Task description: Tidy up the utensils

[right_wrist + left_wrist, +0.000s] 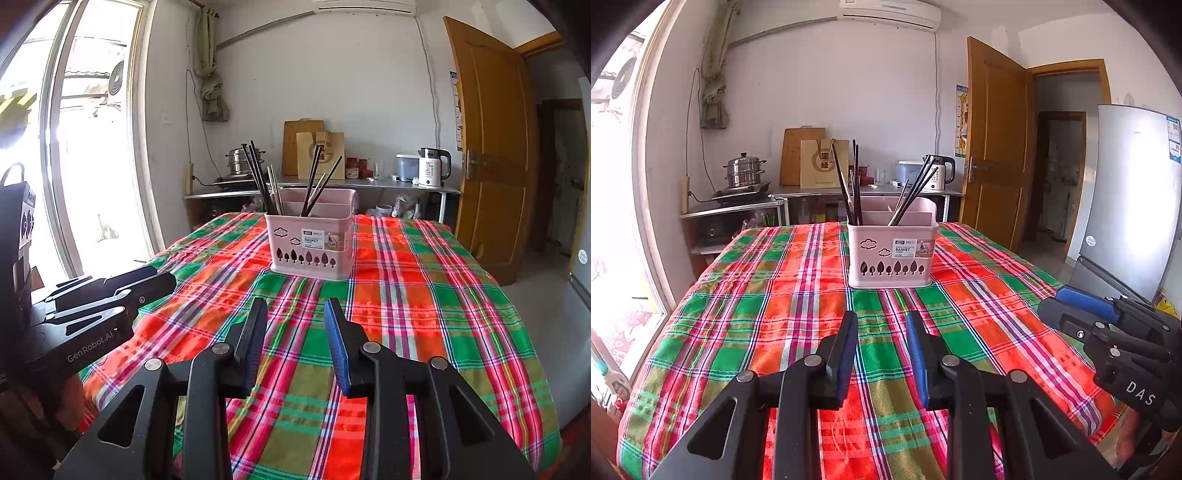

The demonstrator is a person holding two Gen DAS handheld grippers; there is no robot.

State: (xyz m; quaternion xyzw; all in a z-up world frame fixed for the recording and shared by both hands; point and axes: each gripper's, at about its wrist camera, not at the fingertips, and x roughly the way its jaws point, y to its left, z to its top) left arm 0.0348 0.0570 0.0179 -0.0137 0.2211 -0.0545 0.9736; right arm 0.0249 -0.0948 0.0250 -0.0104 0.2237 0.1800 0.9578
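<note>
The left gripper [882,317] hangs low over the near part of the table, its two black fingers with blue pads [917,354] parted by a clear gap, with only the checked cloth showing between them; it holds nothing and touches nothing. The right gripper [297,304] sits in the same way just beside it, tilted slightly down toward the table, its fingers spread a little wider and likewise empty. Each tool shows at the edge of the other's view: the right one at the right rim of the left wrist view, the left one at the left rim of the right wrist view, where part of a hand [72,402] shows under its body. Ahead of both, well apart from the fingertips, a pale pink utensil basket [892,258] stands upright on the red, green and pink plaid tablecloth [783,302], toward the far end of the table. Its front wall has cut-out clouds and trees and a white label. Dark chopsticks [846,184] lean out of its left compartment, with a few lighter ones among them, and more dark chopsticks [916,192] slant out of the right one.
</note>
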